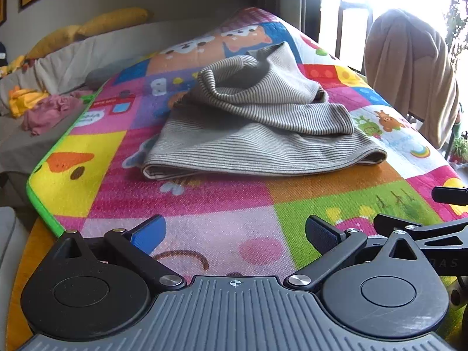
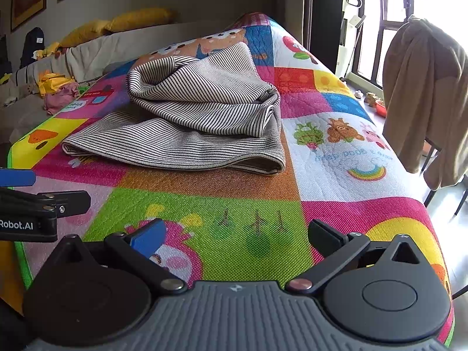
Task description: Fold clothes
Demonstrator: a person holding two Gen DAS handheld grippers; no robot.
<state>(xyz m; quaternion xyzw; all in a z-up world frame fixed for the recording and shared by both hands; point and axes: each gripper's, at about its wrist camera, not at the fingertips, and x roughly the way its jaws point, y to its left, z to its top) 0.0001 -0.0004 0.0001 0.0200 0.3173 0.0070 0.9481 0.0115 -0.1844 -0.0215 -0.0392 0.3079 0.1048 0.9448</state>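
Both grippers sit closest to the lenses, parked low over the near edge of the play mat [image 1: 204, 199]. Left gripper [image 1: 235, 229] has its jaws spread wide with nothing between them, and right gripper [image 2: 235, 234] is the same deal, wide apart and empty, hovering over the green square near the mat's front edge. They're side by side, you can see each one poking into the other's view. So neither is touching fabric right now. The striped garment [image 2: 187, 117] lies out in the middle of the mat, well apart from both grippers, a bit closer to the far end than to the near edge. Progress-wise I'd call it partway: the bottom portion looks doubled over into a fairly flat slab with a rolled hem facing us, so at least one fold seems done. But the top layer is a rumpled heap, bunched and twisted over the flat part, nowhere near neat. That still needs spreading and folding in before this counts as finished. Over on the sofa [image 1: 38, 146] off the left edge there's a pink and yellow pile of clothes [image 1: 44, 108], probably more to do after this one, though I can't tell for sure.
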